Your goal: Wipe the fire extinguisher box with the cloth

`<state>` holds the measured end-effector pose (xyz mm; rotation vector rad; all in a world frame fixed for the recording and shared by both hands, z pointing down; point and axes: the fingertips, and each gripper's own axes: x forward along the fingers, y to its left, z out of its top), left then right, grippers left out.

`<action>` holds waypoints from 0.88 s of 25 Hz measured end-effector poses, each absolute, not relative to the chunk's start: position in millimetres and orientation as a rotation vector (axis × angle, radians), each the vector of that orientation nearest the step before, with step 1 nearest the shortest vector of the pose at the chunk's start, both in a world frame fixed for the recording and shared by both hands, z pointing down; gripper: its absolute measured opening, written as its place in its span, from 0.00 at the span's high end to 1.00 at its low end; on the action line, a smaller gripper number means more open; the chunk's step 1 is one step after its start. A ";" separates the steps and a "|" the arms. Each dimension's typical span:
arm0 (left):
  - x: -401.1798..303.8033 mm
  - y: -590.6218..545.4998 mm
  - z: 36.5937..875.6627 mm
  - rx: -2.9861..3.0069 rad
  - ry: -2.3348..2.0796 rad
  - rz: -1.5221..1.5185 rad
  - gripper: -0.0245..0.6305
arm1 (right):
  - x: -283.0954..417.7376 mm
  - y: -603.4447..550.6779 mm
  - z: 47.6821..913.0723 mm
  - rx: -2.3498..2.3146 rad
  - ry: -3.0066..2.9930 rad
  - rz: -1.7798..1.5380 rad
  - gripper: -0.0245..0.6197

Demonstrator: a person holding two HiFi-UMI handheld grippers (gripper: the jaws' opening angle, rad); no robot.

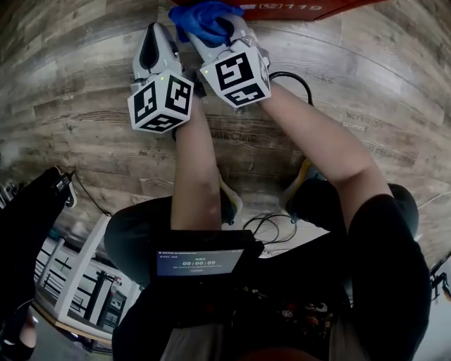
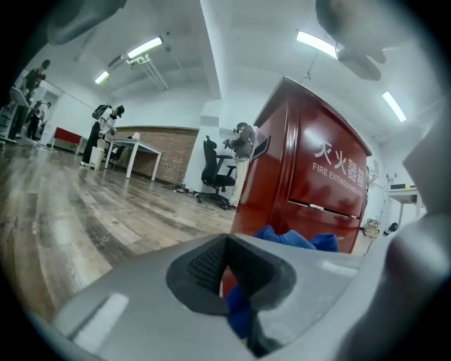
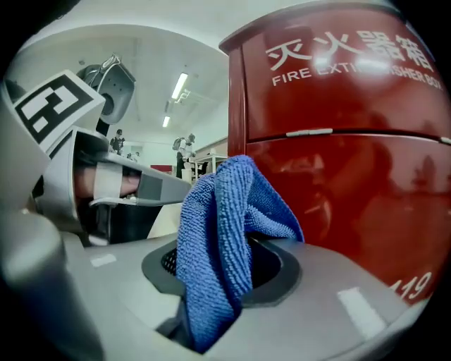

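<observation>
The red fire extinguisher box stands on the wood floor at the top of the head view, and its lettered front fills the right gripper view. My right gripper is shut on the blue cloth, which bunches up out of its jaws right in front of the box. My left gripper is close beside it on the left. A corner of the cloth sits in the left gripper's shut jaws, and more of the cloth shows beyond them. The box rises just behind.
A black cable curls on the floor near the box. The person's shoes are below the arms. A white rack stands at lower left. An office chair, tables and standing people are far across the room.
</observation>
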<state>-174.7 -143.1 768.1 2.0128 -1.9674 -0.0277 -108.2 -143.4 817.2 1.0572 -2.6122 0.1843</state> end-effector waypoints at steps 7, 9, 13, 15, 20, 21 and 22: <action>-91.6 -164.2 772.0 2.154 -1.772 -0.046 0.81 | -31.3 -156.7 816.4 1.233 -2.512 0.180 0.69; -54.1 -167.0 774.2 2.199 -1.689 -0.047 0.81 | 9.2 -161.3 812.8 1.321 -2.463 0.176 0.69; 29.0 -169.9 779.2 2.314 -1.510 -0.029 0.81 | 105.4 -169.2 808.4 1.527 -2.337 0.173 0.69; 62.3 -173.2 780.3 2.355 -1.443 -0.037 0.81 | 146.6 -175.1 810.9 1.606 -2.276 0.170 0.69; 92.4 -178.5 774.3 2.405 -1.414 -0.046 0.81 | 180.2 -180.8 810.7 1.659 -2.254 0.156 0.69; 89.5 -179.5 772.9 2.402 -1.427 -0.044 0.81 | 176.0 -181.1 808.0 1.657 -2.267 0.155 0.69; 84.4 -179.6 771.2 2.396 -1.443 -0.041 0.81 | 169.1 -180.4 805.1 1.653 -2.281 0.159 0.69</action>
